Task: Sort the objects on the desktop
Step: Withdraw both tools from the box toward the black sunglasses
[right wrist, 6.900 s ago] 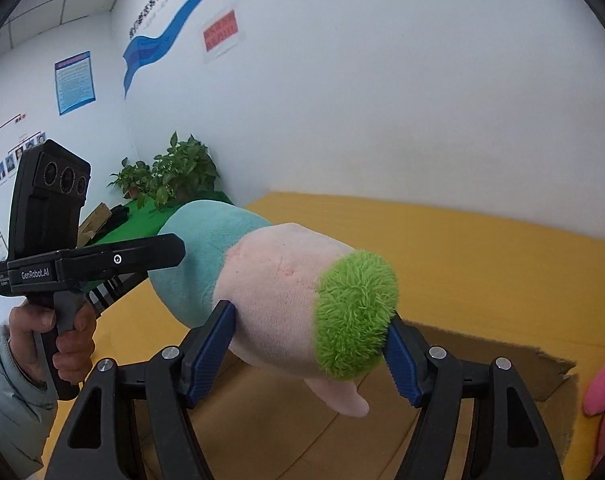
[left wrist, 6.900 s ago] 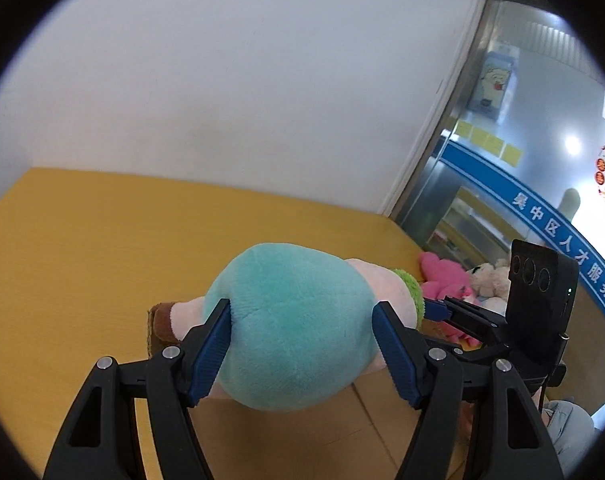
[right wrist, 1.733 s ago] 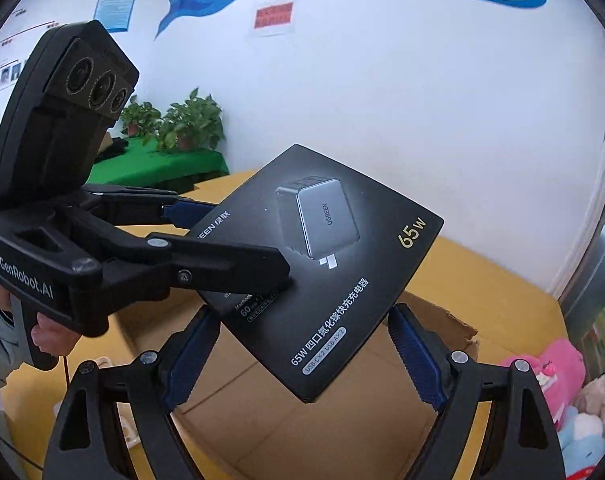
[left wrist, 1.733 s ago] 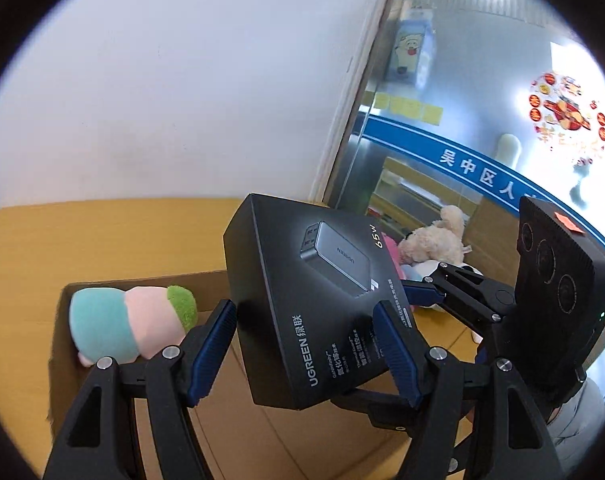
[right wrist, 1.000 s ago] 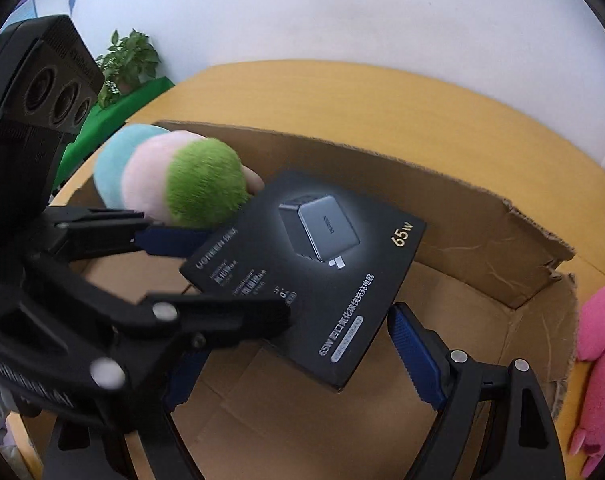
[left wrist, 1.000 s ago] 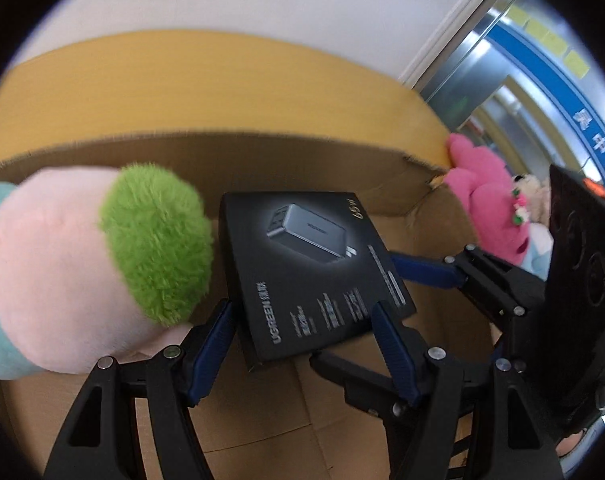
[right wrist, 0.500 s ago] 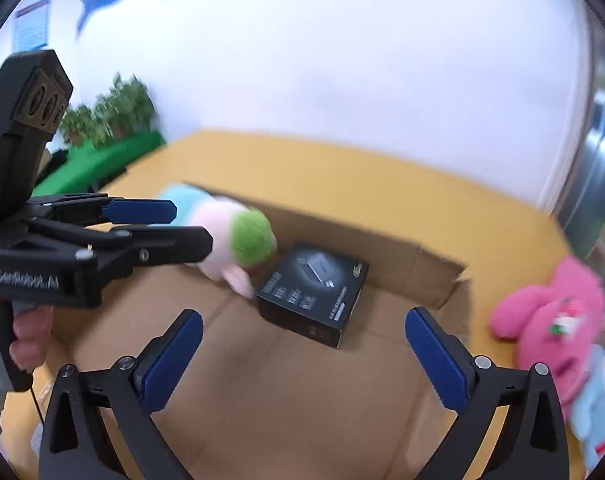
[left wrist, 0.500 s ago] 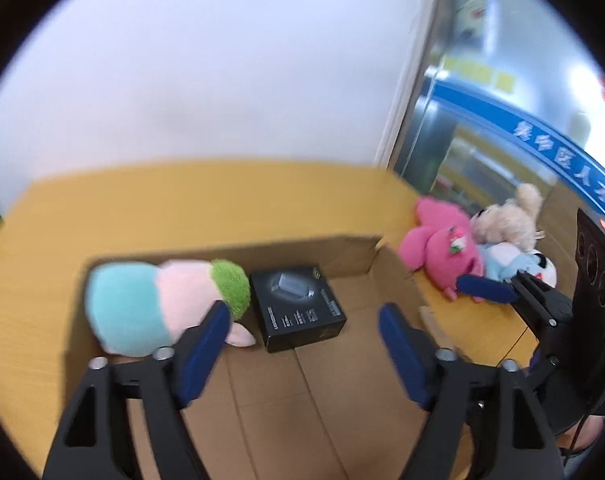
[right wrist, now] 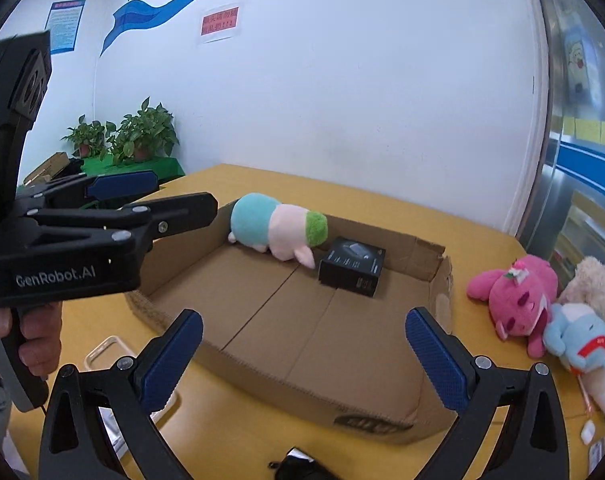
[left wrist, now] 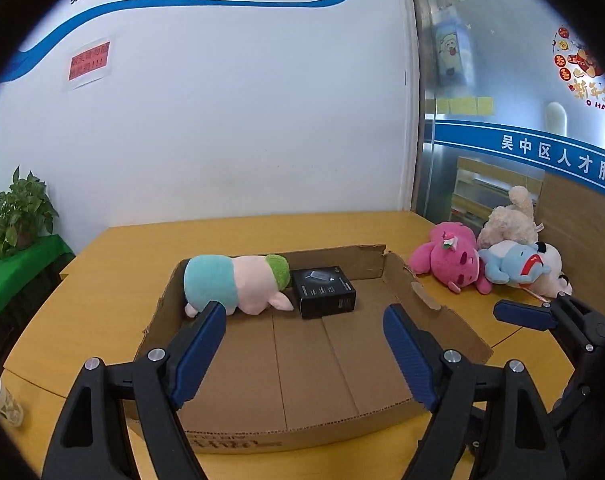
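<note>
Both tools hang above the near edge of the cardboard box, and both are empty: the left gripper has its jaws spread wide with nothing between them, and so does the right gripper. Inside the box, the long stuffed toy lies against the far wall near the far left corner, and the black charger package sits flat just beside its green end, close enough that they may be touching.

Two items are sorted, then, with more waiting. Off the box's right edge, on the yellow table, sits a pile: a pink plush, a blue plush pressed against it, and a cream plush behind them. By my reading, the next pick comes from that heap.

To do it well, take the pink one first, since it lies nearest the box. Close on its thick middle, not a limb, so it does not dangle or drag its neighbours along. Lift it clear of the box's torn right wall before swinging in, and set it on the bare floor at the front.
</note>
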Demonstrator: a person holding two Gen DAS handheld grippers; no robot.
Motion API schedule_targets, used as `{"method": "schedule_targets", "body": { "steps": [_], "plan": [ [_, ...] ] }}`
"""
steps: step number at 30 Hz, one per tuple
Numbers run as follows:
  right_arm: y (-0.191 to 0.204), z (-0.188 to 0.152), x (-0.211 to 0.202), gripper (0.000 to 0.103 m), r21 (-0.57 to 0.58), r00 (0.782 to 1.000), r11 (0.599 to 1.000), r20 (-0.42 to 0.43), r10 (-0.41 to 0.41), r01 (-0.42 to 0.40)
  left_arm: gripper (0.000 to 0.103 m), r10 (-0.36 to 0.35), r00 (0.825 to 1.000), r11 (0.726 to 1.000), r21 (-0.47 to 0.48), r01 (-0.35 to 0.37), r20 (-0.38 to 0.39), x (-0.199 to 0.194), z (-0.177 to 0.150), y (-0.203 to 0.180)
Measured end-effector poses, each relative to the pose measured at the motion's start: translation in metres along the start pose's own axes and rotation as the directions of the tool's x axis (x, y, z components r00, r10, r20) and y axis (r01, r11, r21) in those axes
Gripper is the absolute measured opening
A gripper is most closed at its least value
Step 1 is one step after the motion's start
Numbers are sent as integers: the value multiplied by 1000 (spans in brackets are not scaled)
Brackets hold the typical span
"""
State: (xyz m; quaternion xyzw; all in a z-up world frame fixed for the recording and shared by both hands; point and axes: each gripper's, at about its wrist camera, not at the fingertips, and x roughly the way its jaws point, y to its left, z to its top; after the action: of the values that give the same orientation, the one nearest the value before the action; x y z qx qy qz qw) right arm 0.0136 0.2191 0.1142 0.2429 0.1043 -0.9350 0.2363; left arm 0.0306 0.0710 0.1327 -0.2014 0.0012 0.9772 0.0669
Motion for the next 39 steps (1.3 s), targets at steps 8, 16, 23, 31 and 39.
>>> {"method": "schedule_targets", "body": {
  "steps": [8, 16, 23, 31, 39],
  "plan": [
    [10, -17, -22, 103, 32, 999, 999, -19, -27, 28, 73, -7, 1000, 1000, -29, 6, -4, -25, -21, 4],
    [16, -28, -30, 64, 42, 999, 998, -8, -51, 52, 35, -21, 996, 998, -63, 16, -89, -13, -39, 12],
    [14, -39, -31, 103, 59, 999, 998, -8, -35, 35, 80, -18, 997, 994, -112, 10, -73, -18, -53, 20],
    [-24, -90, -33, 103, 85, 992, 996, -119, 39, -29, 80, -65, 981, 994, -100, 47, -182, -13, -87, 19],
    [-87, -158, -11, 103, 202, 941, 979, -325, 93, -27, 80, -137, 953, 983, -154, 98, -271, -3, -119, 14]
  ]
}}
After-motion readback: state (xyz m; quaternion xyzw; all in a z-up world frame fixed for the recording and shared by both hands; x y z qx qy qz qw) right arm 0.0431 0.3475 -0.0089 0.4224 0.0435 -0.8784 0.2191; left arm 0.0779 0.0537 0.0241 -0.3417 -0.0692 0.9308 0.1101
